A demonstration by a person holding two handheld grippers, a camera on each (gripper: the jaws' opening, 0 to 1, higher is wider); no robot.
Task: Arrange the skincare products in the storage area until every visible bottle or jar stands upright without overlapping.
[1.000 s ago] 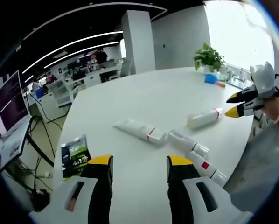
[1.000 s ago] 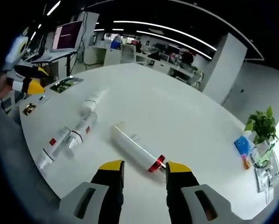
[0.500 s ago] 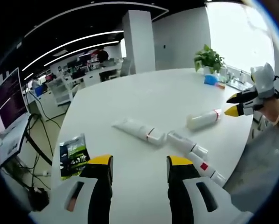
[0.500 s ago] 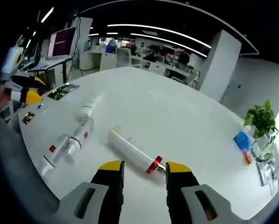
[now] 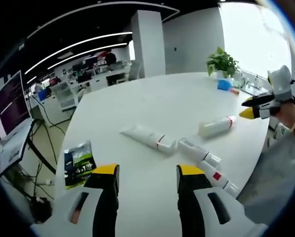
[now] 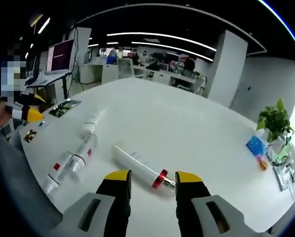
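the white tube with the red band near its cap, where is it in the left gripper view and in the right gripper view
Left gripper view: the white tube with the red band lies right of centre on the white table, near the other gripper.
Right gripper view: the same tube lies low in the middle, just ahead of the open jaws.
Shared landmark: the potted green plant at the table's far edge.

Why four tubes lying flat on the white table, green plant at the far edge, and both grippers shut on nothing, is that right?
Not quite: both grippers are open. The right gripper and the left gripper each show a clear gap. The four tubes lie flat on the table; plant correct.
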